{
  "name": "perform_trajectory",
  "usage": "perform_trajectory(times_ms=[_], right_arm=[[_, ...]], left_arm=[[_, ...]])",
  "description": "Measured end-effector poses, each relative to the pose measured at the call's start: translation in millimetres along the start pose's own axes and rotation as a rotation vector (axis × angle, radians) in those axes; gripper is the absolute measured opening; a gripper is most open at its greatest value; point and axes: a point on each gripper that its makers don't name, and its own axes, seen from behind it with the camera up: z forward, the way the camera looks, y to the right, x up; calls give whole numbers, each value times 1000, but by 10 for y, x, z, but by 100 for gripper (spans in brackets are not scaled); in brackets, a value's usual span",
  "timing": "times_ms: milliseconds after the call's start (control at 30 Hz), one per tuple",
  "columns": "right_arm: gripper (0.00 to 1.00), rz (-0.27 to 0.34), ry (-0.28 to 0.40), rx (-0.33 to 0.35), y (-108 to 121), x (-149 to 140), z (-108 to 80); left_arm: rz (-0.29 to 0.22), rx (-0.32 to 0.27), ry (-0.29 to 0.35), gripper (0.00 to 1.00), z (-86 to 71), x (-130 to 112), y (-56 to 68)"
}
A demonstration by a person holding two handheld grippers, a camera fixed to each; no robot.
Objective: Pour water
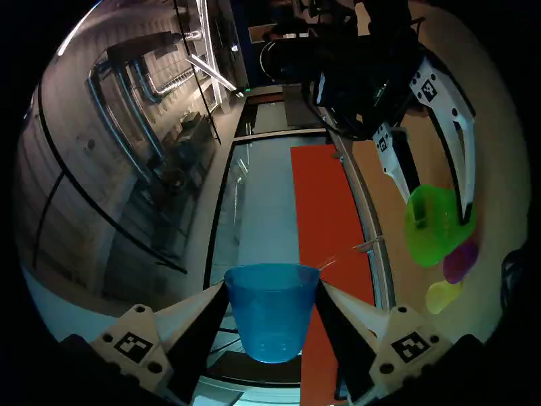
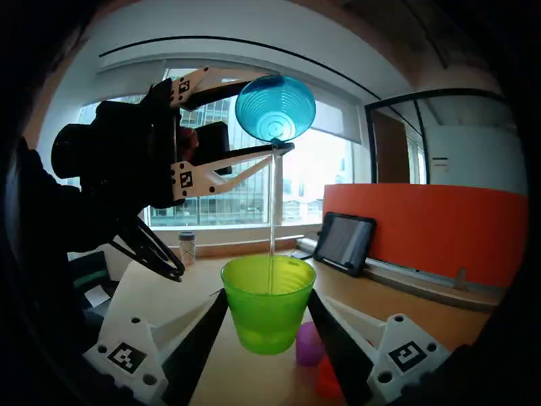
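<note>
**Water runs from blue cup into green cup**

Our left tool (image 1: 272,287) is closed on the blue cup (image 1: 270,314), with both fingers pressing its sides at the bottom centre of the left gripper view. In the right gripper view we see that cup tipped at the upper centre. A thin water stream (image 2: 272,203) falls from it into the green cup (image 2: 268,318) directly below. Our right tool (image 2: 269,298) clamps the green cup upright over the worktop (image 2: 169,284), with a purple cup (image 2: 309,344) just beside it.
</note>
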Motion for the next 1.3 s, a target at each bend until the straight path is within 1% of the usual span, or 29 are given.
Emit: perform_trajectory(times_ms=[200,467,567,667,800,1067,1300], right_arm=[[88,0,2,0,-2,-1,5],[88,2,3,-5,19,-14,-1],[88,3,5,-8,25,-12,-8],[88,4,7,-8,27,-4,-18],[88,4,9,-10,35,0,-25],[88,9,13,-15,60,-17,-51],[88,13,21,-22,85,9,-83]], left_arm=[[15,8,3,86,-3,12,-22],[4,7,6,86,-1,16,-14],[-16,2,9,86,14,20,4],[-50,-5,14,86,26,30,21],[-122,-11,12,86,39,13,24],[-331,-32,-1,86,66,-53,45],[-513,-42,-35,86,96,-193,65]])
